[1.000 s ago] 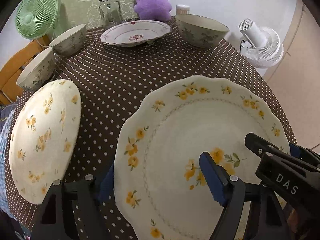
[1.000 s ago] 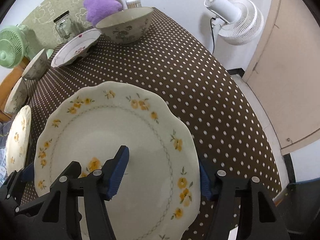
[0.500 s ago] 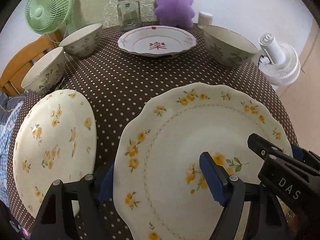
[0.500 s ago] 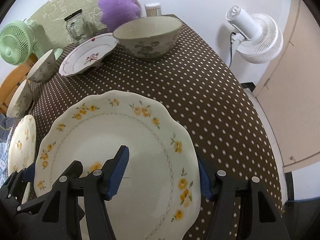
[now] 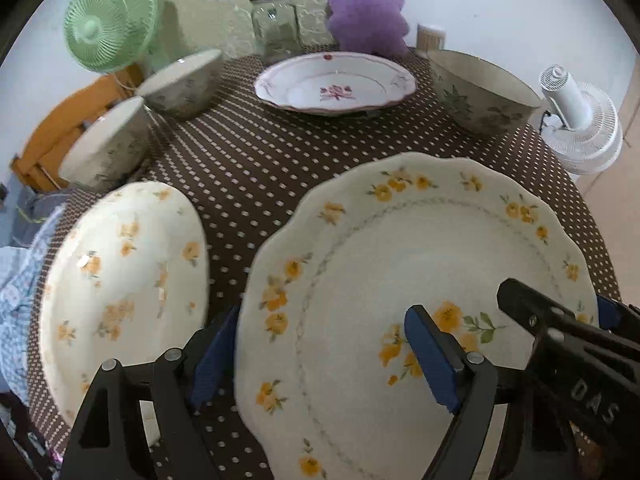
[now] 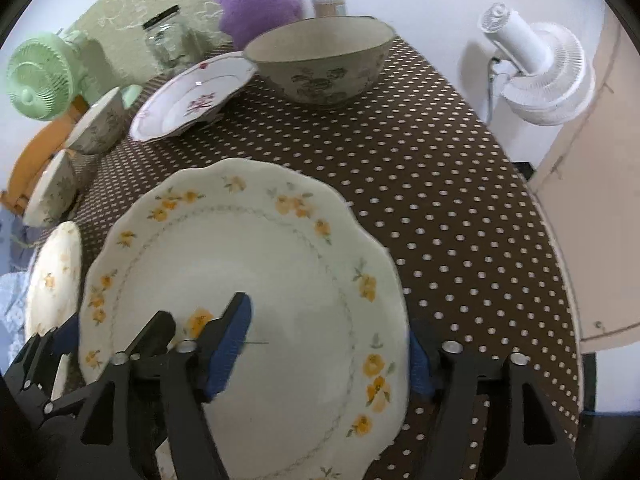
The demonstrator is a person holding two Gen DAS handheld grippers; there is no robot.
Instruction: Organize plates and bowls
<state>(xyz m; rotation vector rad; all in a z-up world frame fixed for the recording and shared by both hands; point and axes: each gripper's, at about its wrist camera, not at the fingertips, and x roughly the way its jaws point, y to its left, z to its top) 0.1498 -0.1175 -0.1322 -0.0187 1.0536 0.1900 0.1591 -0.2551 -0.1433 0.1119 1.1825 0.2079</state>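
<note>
A large white plate with yellow flowers [image 5: 420, 264] is held between both grippers above the dotted tablecloth; it also shows in the right wrist view [image 6: 256, 280]. My left gripper [image 5: 320, 360] is shut on its left rim, one finger under and one over. My right gripper [image 6: 324, 352] is shut on its right rim. A second yellow-flower plate [image 5: 124, 280] lies to the left, also in the right wrist view [image 6: 52, 272]. A pink-flower deep plate [image 5: 336, 86] sits at the back. Two small bowls [image 5: 184, 84] [image 5: 108, 148] stand at the left, a large bowl [image 6: 320, 60] at the back right.
A glass jar [image 5: 276, 26], a purple plush [image 5: 366, 4] and a small container [image 5: 430, 36] stand at the table's far edge. A green fan [image 5: 104, 28] is at the back left, a white fan [image 6: 536, 76] off the right. A wooden chair [image 5: 60, 132] stands left.
Both grippers with the big plate have tilted and lifted, so the far objects sit lower and nearer in view. The grip on the plate is unchanged.
</note>
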